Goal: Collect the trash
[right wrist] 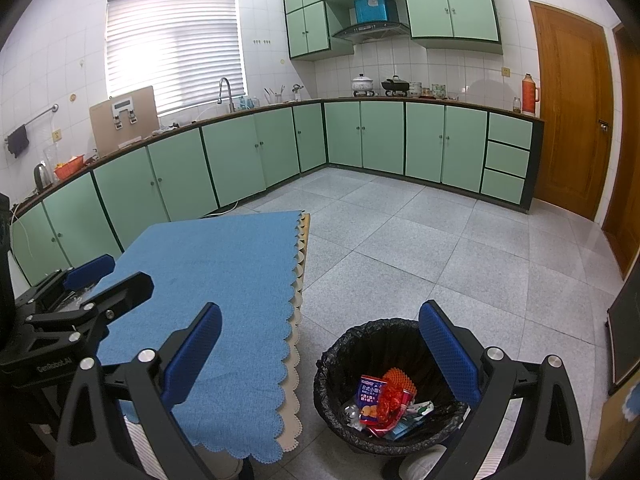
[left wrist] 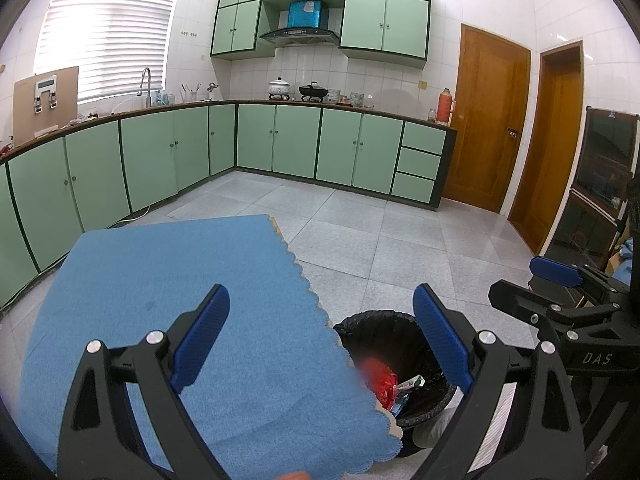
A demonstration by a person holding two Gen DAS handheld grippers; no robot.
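Observation:
A black-lined trash bin (right wrist: pixel 340 356) stands on the floor beside a table covered with a blue cloth (right wrist: pixel 208 280). Inside the bin lie a red and blue snack packet (right wrist: pixel 371 400), an orange net (right wrist: pixel 396 378) and other wrappers (right wrist: pixel 420 408). My right gripper (right wrist: pixel 320 360) is open above the bin's near left rim, nothing between its blue pads. My left gripper (left wrist: pixel 320 340) is open over the table's right edge, also empty; the bin (left wrist: pixel 376 332) and its red trash (left wrist: pixel 384 384) show below it. Each gripper appears in the other's view: right gripper (left wrist: pixel 560 284), left gripper (right wrist: pixel 100 276).
Green base cabinets (right wrist: pixel 240 160) run along the far and left walls under a counter with a sink tap (right wrist: pixel 226 92), pots (right wrist: pixel 364 82) and a red thermos (right wrist: pixel 530 94). Wooden doors (right wrist: pixel 572 120) are at right. Grey tiled floor (right wrist: pixel 420 240) lies open beyond the bin.

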